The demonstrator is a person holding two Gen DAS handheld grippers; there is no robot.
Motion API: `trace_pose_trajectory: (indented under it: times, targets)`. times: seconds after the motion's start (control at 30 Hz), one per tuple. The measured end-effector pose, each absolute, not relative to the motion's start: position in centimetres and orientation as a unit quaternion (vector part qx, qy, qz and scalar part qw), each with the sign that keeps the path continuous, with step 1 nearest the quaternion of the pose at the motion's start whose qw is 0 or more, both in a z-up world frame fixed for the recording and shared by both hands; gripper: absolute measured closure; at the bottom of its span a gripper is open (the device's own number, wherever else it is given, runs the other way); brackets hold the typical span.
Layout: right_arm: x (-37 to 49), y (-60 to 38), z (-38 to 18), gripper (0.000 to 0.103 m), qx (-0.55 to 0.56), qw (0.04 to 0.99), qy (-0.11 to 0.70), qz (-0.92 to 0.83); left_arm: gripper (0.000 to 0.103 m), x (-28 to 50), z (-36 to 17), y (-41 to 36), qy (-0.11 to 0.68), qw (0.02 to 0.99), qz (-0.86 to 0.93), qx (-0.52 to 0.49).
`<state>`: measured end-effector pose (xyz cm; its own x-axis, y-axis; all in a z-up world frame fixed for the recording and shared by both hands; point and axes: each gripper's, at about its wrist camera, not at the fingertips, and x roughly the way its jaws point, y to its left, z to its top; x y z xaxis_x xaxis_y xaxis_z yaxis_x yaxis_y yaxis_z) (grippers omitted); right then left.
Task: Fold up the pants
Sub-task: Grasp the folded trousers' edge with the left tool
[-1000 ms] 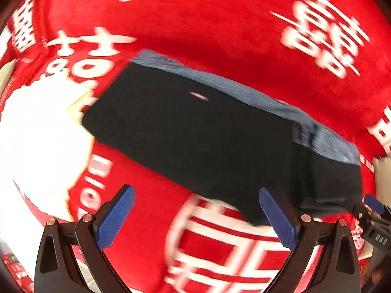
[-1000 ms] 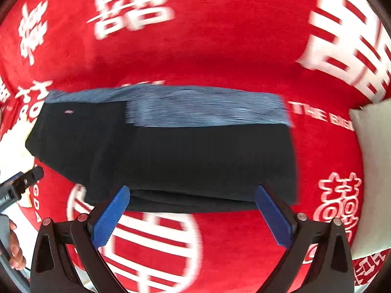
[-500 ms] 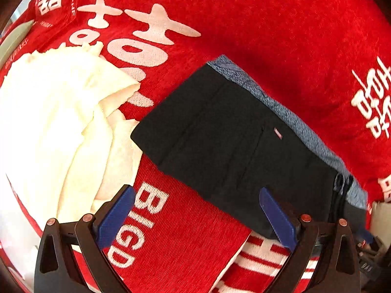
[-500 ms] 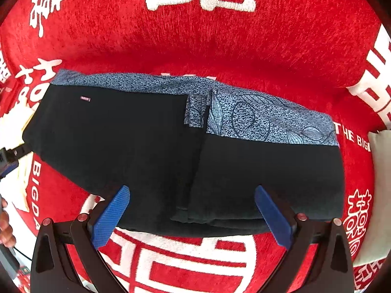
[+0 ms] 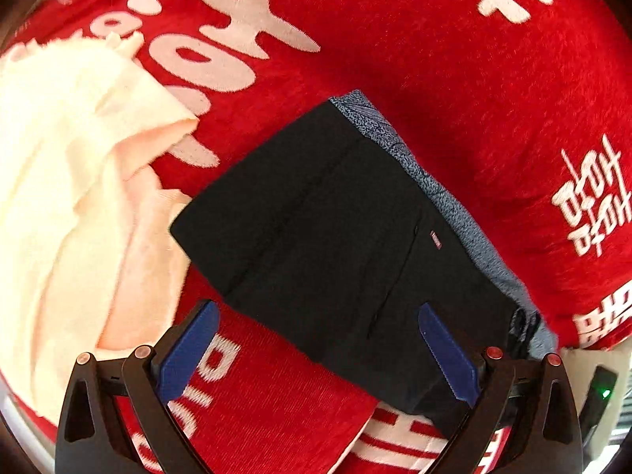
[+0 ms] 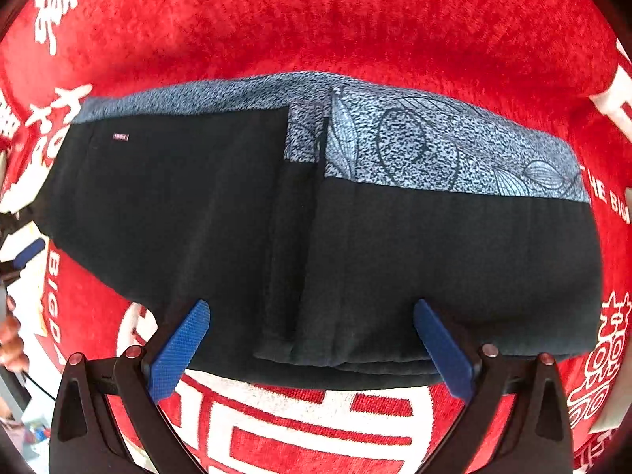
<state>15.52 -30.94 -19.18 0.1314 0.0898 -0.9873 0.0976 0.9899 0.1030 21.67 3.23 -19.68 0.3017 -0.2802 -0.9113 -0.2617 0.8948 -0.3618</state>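
Observation:
Black pants (image 6: 355, 237) with a blue-grey patterned band along the far edge lie folded into a compact rectangle on the red cloth. In the left wrist view the same pants (image 5: 335, 237) run diagonally toward the lower right. My left gripper (image 5: 316, 345) hovers open over their near left corner, with nothing between its blue pads. Above the pants' near edge my right gripper (image 6: 312, 345) stands open too, and it holds nothing.
A red cloth (image 6: 316, 19) with white characters covers the surface. A pile of cream fabric (image 5: 59, 197) lies left of the pants. A hand (image 6: 12, 339) and part of the other gripper show at the left edge of the right wrist view.
Both cameras have come closer to the pants. The left view has swung left, bringing the cream fabric into view. The pants lie as before and both grippers stay open.

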Motion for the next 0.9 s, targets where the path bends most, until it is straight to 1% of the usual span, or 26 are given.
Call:
trace_pose_trajectory:
  times: [0.2,0.43,0.47,0.5,0.53,0.57,0.6,0.7,0.77,0.9]
  targets:
    - [15.0,-30.8,-19.3,0.0,0.065,0.755,0.652,0.002,0.002,22.5,-21.3,4.7,0.578,0.764,-0.006,-0.288]
    - [15.0,-30.5,-19.6,0.0,0.056,0.76,0.648,0.001,0.003,23.5,-21.6,3.2,0.573,0.775,0.005,-0.267]
    - [15.0,-30.4,-19.6,0.0,0.053,0.76,0.648,0.001,0.011,23.5,-21.5,2.9,0.573,0.779,0.017,-0.254]
    - [15.1,-30.3,-19.6,0.0,0.049,0.76,0.648,0.001,0.026,23.2,-21.3,2.6,0.574,0.783,0.028,-0.239]
    - [15.1,-30.2,-19.6,0.0,0.045,0.76,0.648,0.001,0.035,23.1,-21.2,2.4,0.574,0.787,0.042,-0.22]
    - [15.2,-30.0,-19.7,0.0,0.043,0.76,0.649,0.001,0.052,23.1,-21.1,2.4,0.573,0.791,0.051,-0.207]
    - [15.2,-29.9,-19.6,0.0,0.039,0.758,0.651,0.002,0.061,23.1,-21.0,2.4,0.573,0.791,0.049,-0.208]
    - [15.7,-29.5,-19.1,0.0,0.036,0.755,0.654,0.001,0.074,22.9,-20.0,2.0,0.567,0.799,0.049,-0.197]
    - [16.1,-29.3,-18.4,0.0,0.035,0.754,0.656,0.0,0.076,22.8,-18.8,0.6,0.557,0.815,0.046,-0.154]
    - [17.8,-28.8,-16.2,0.0,0.057,0.749,0.66,0.021,0.077,21.8,-16.3,-2.8,0.527,0.846,0.033,-0.069]
